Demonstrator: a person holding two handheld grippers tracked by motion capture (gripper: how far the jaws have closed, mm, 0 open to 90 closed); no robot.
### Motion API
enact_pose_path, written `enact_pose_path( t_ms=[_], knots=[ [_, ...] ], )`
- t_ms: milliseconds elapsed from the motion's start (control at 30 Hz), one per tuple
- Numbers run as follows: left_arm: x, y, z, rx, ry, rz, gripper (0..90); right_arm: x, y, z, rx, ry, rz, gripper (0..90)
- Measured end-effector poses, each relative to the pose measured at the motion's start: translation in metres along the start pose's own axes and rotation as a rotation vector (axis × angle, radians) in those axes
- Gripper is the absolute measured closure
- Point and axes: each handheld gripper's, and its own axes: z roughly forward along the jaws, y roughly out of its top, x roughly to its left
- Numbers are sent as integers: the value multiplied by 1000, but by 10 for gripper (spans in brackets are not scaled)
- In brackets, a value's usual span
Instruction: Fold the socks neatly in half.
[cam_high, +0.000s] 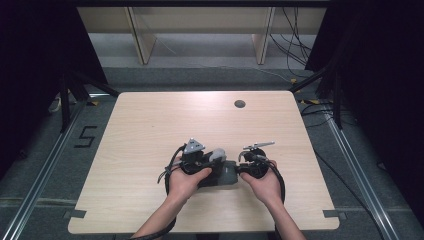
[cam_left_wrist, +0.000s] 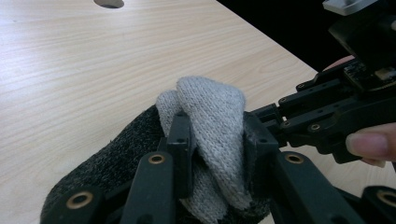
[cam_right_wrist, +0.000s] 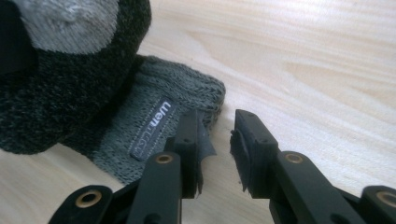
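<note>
Up close, sock (cam_right_wrist: 154, 122) label beside right gripper (cam_right_wrist: 217, 154) jaws.

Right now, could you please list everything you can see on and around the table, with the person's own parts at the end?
sock: one, dark charcoal with a light grey toe and a grey ribbed cuff bearing a small label, lying near the front middle of the table.
table: one, light wood, centre of the high view.
cable hole: one, dark and round, toward the table's far edge.
floor marking: one, black, left of the table.
cables: several, black, on the floor at the far right.
left gripper: one, black, jaws closed on the sock's light grey toe.
right gripper: one, black, jaws apart beside the cuff's edge.
hands: two, holding the grippers at the table's near edge.
</note>
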Motion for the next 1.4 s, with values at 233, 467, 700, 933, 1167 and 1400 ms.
enact_pose_path(
  t_ms=[233, 467, 700, 933, 1167, 1400],
  knots=[
    [-6, -7, 12, 26, 17, 25, 678, -3, -1, -1, -4, -1, 25, 677],
    [-12, -10, 20, 39, 35, 55, 654, -3, 1, -9, -24, 7, 24, 652],
    [-20, -10, 25, 27, 5, 118, 480, -4, 7, -21, -47, 6, 48, 618],
    [-24, -6, 14, -12, -3, 138, 389, -7, 9, -28, -64, -11, 65, 597],
    [-13, -3, -4, -18, 16, 108, 382, -16, 19, -48, -171, -18, 78, 557],
    [-11, -10, 8, 47, -2, 86, 424, -5, 20, -43, -122, 69, 54, 534]
  ],
)
